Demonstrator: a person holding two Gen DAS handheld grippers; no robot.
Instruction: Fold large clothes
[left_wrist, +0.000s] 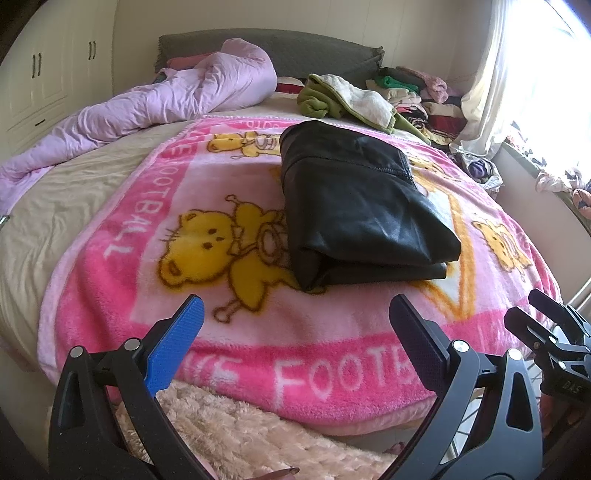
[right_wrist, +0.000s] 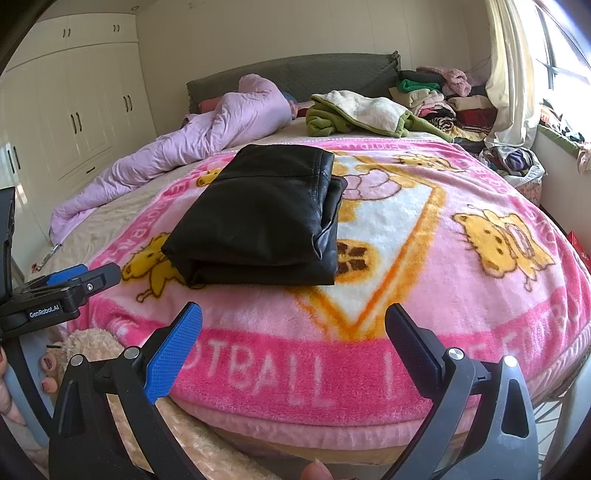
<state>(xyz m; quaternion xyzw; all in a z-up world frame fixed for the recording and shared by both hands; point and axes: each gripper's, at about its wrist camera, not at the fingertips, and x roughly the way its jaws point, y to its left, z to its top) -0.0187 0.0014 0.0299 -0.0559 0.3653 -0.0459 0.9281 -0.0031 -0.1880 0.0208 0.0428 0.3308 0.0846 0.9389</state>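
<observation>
A black leather-like garment lies folded into a thick rectangle on the pink cartoon blanket covering the bed. My left gripper hovers open over the blanket's near edge, short of the garment, with nothing between its fingers. My right gripper is also open and empty, held back from the garment's front fold. The right gripper's fingers show at the right edge of the left wrist view. The left gripper's fingers show at the left of the right wrist view.
A lilac duvet lies crumpled along the bed's left and head. A green and cream garment sits behind the black one. Piled clothes fill the far right corner by the curtain. Wardrobes stand left. A beige fluffy fabric hangs below the bed's front.
</observation>
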